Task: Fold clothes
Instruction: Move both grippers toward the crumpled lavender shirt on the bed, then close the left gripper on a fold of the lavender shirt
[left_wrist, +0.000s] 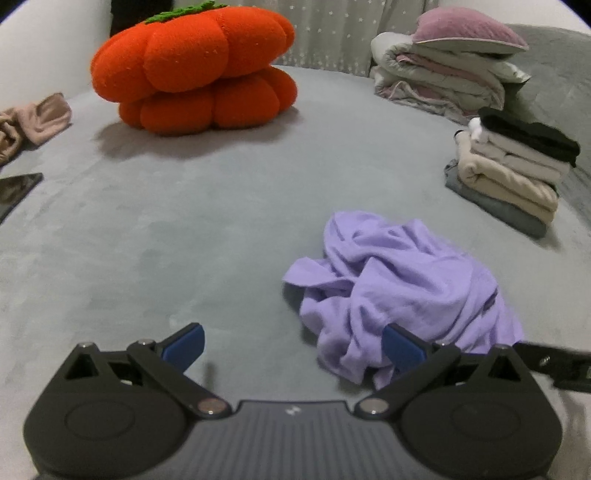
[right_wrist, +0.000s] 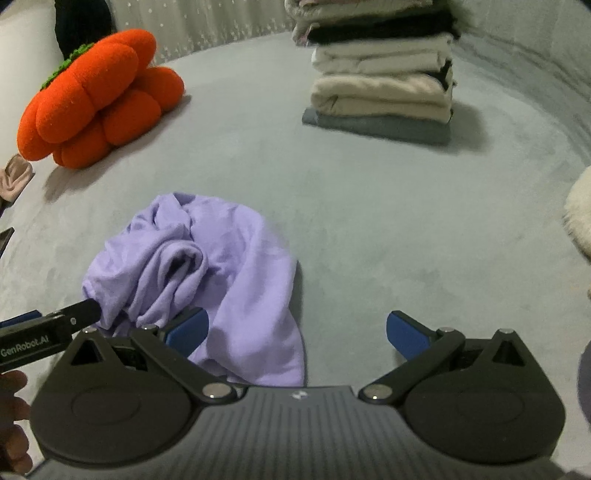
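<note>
- Left gripper (left_wrist: 293, 345) and right gripper (right_wrist: 297, 332) hover low, fingers spread wide, flanking the crumpled lilac garment (left_wrist: 402, 291).
- Grey bed (left_wrist: 184, 229); folded stack (right_wrist: 384, 85) toward its far edge.

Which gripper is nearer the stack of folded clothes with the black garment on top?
Right. The right gripper faces the stack of folded clothes straight ahead; from the left gripper it lies far off to the right.

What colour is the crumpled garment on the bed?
Lilac garment; the right wrist view shows it best.
</note>
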